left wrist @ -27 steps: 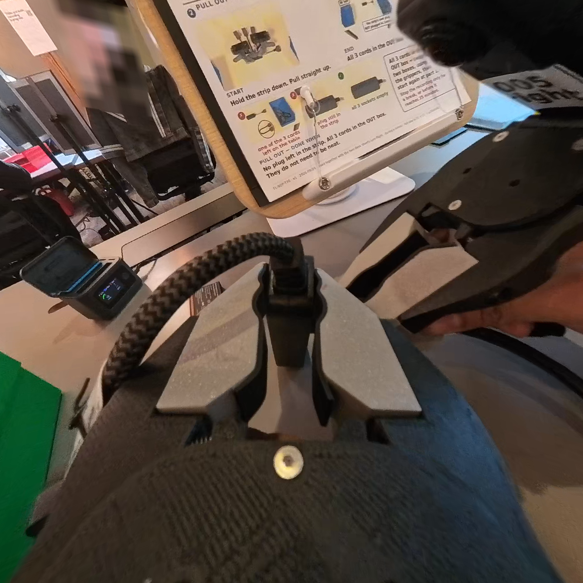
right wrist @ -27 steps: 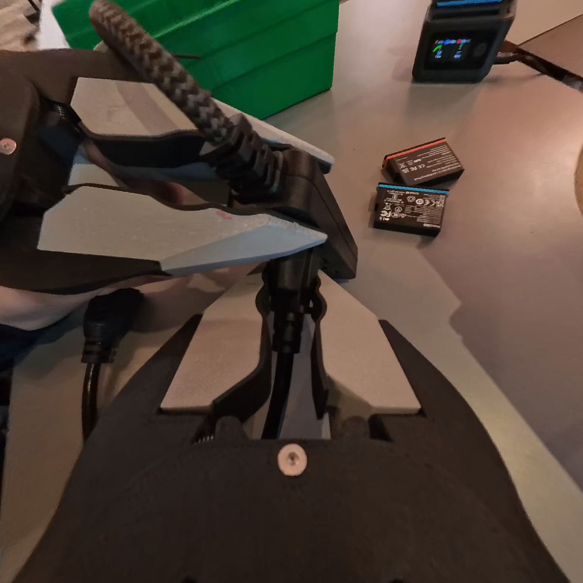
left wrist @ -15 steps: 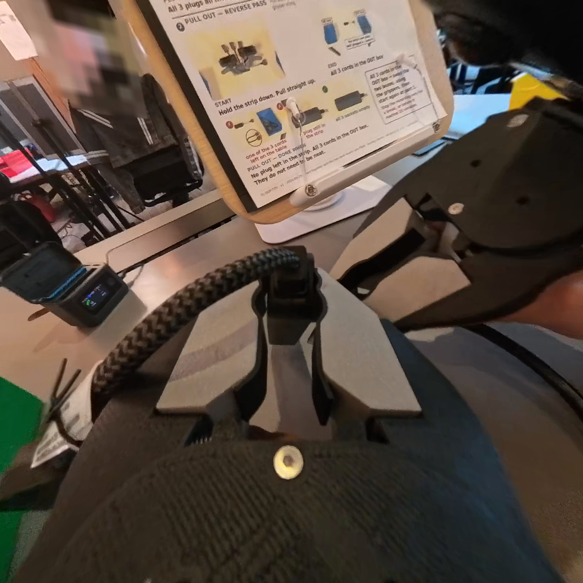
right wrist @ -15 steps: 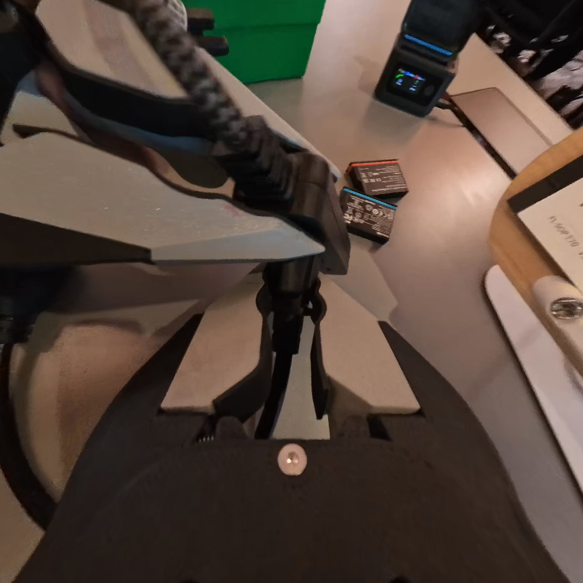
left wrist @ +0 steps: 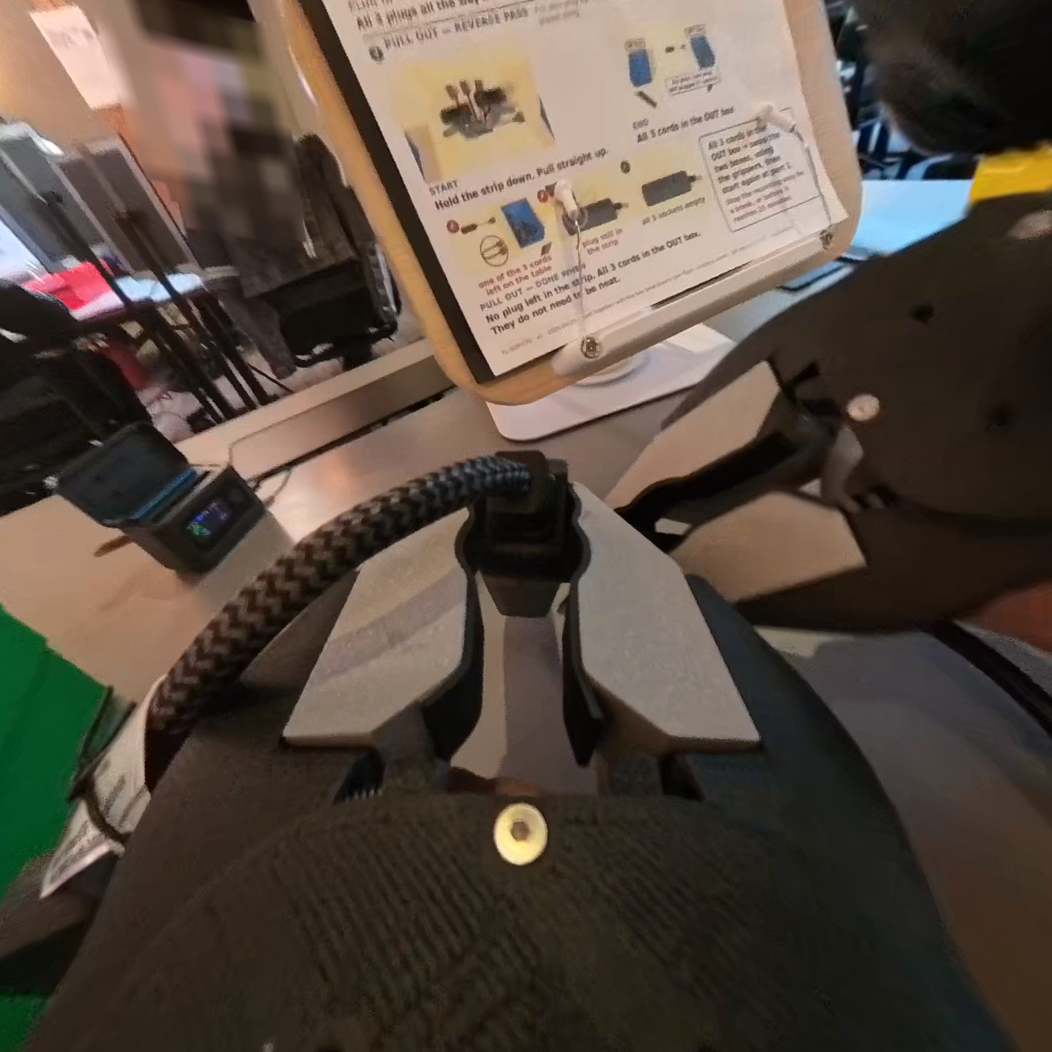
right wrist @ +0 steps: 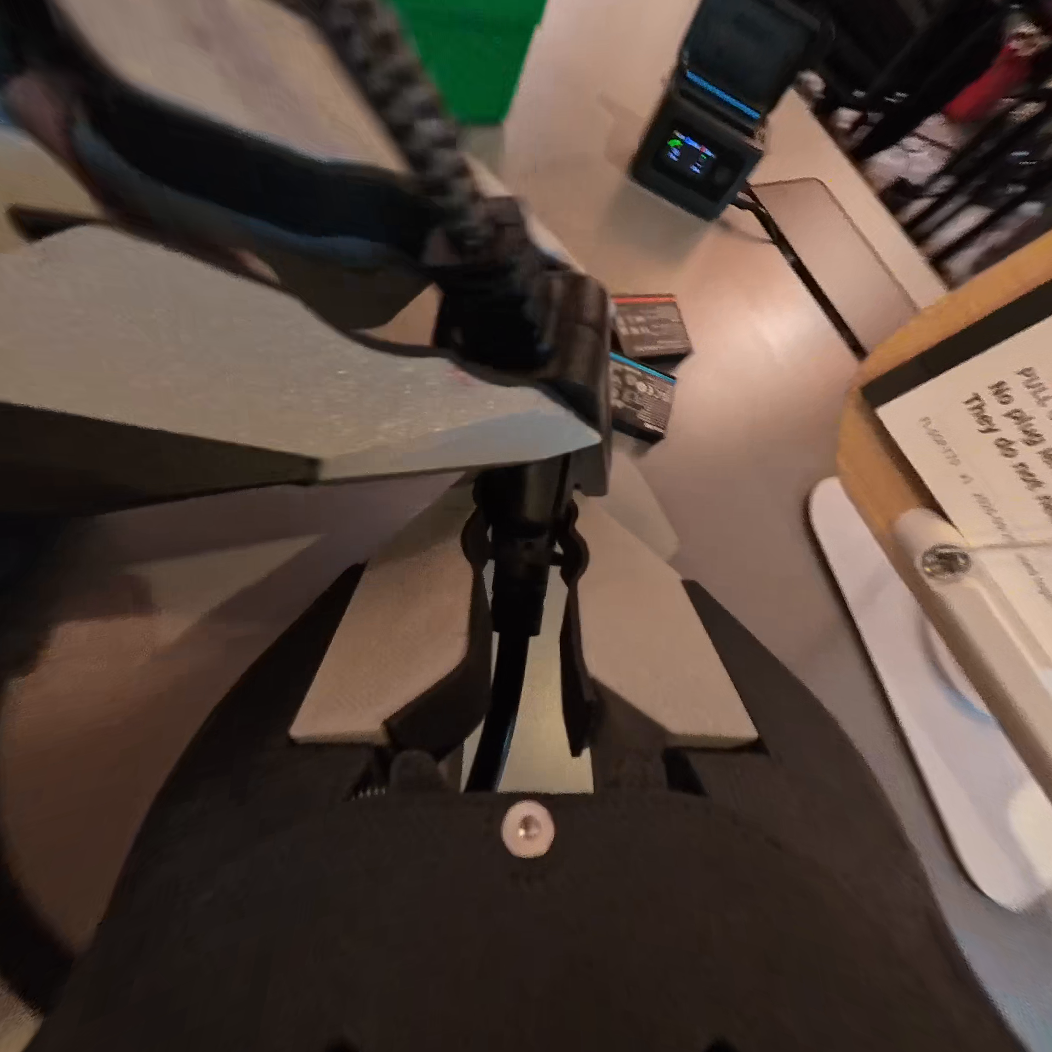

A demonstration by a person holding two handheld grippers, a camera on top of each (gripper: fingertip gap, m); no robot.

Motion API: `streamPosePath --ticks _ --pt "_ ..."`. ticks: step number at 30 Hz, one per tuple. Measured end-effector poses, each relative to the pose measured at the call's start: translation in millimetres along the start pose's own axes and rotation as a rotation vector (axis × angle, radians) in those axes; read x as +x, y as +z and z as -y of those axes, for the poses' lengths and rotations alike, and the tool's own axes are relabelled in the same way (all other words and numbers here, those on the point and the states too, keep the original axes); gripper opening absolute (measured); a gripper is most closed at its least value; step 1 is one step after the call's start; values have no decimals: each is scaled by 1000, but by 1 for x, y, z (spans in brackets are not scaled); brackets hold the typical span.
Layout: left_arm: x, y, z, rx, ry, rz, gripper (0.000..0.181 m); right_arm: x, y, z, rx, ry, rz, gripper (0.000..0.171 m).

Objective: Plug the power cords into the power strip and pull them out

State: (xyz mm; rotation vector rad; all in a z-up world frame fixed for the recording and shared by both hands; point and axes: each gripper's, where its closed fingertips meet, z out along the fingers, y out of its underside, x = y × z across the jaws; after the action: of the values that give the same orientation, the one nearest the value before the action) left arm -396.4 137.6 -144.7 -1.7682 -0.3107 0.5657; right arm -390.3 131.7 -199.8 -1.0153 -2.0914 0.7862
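Observation:
My left gripper (left wrist: 524,546) is shut on the end of the black power strip (left wrist: 521,569), held above the table. The strip's braided cord (left wrist: 319,575) curves off to the left. In the right wrist view the strip (right wrist: 575,319) sits between the left gripper's grey fingers (right wrist: 284,398). My right gripper (right wrist: 524,546) is shut on a black plug (right wrist: 526,506), and its thin cord (right wrist: 501,711) runs back between the jaws. The plug's front end meets the strip behind the left finger; how deep it sits is hidden. The right gripper (left wrist: 654,518) also shows in the left wrist view.
A green box (left wrist: 34,740) is at the left. A charger case (right wrist: 700,153) with a lit screen and two flat batteries (right wrist: 649,330) lie on the table (right wrist: 740,484). An instruction board (left wrist: 569,171) on a white stand (right wrist: 911,711) is close on the right. One gripper's finger ends stand about 5 centimeters off the other's.
Both grippers have swung together toward the instruction board, away from the green box. Both grips hold, and the plug stays against the strip.

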Motion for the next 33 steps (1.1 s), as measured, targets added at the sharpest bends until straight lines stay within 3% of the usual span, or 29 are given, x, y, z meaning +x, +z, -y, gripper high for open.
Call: streamPosePath --ticks 4,10,13,17,20,27,30,33 --pt "10 -9 14 77 12 -28 25 3 -12 8 69 0 44 21" --pt "13 -5 12 101 -247 -224 27 -2 -12 2 65 107 86 21" --pt "9 -2 6 65 -204 -183 27 -7 -8 1 51 146 126 21" --pt "0 -4 8 64 -53 -48 25 -24 -7 11 100 330 327 21" --pt "5 -1 2 28 -50 -73 26 -29 -7 6 97 376 399 21" --pt "10 2 6 38 -34 -76 25 -7 -9 -4 11 133 127 20" --pt "7 -2 10 51 27 -2 25 -6 -6 1 45 115 154 20" --pt "10 -3 12 65 -5 -40 25 1 -6 1 60 118 161 20"
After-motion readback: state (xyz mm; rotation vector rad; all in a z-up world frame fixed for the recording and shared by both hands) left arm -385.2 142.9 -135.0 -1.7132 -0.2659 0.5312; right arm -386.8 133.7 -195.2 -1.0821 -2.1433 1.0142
